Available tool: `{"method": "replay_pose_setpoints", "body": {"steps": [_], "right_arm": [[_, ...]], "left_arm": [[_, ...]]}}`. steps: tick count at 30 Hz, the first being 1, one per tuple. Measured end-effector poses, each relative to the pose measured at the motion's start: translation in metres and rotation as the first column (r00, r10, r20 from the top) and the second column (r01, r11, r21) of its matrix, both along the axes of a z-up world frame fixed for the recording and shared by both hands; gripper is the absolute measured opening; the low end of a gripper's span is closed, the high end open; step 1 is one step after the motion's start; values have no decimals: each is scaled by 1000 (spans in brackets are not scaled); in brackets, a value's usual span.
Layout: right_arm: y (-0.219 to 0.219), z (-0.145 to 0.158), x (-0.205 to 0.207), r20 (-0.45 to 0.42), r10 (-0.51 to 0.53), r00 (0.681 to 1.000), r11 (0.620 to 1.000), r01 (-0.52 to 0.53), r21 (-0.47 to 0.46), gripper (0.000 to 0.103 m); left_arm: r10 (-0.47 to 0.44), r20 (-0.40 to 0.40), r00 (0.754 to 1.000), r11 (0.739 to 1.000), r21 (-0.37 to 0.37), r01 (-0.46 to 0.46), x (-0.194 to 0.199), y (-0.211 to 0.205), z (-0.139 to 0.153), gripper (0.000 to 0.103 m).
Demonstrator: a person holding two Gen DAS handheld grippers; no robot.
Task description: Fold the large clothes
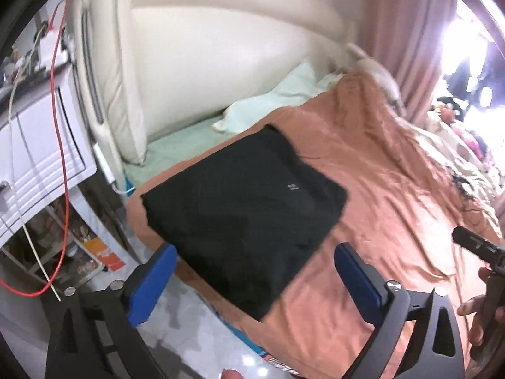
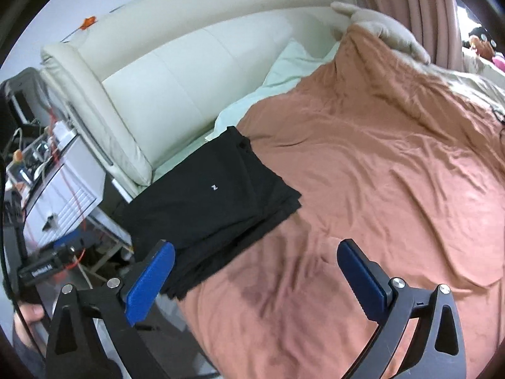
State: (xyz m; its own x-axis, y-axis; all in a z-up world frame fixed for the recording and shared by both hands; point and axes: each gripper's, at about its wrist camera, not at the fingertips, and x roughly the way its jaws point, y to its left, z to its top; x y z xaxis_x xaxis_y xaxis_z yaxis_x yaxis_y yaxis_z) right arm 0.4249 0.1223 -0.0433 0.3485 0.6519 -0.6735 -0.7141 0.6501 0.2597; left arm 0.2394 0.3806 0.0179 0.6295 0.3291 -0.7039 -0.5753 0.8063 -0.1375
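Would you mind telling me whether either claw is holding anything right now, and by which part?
Nothing is held. The left claw and right claw are both open and empty, apart from the folded black cotton garment lying on the orange bedspread.

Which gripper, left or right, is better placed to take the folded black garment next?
Probably left: the black garment lies between the open left gripper fingers, while the right gripper faces mostly bedspread.
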Motion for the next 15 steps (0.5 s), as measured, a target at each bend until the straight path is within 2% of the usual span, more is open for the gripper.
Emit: {"method": "replay_pose_setpoints", "body": {"steps": [6, 10, 15], "right_arm": [[-54, 34, -29, 54, -30, 998, 999, 29, 20, 103], [-84, 48, -45, 75, -57, 996, 998, 55, 29, 103], [-122, 64, -74, 111, -91, 990, 995, 86, 45, 103]], "left_arm": [[-42, 51, 998, 998, 39, 40, -17, -53, 30, 101], [-60, 93, 994, 998, 23, 58, -33, -77, 42, 101], [-56, 120, 991, 997, 50, 51, -56, -110, 53, 101]]}}
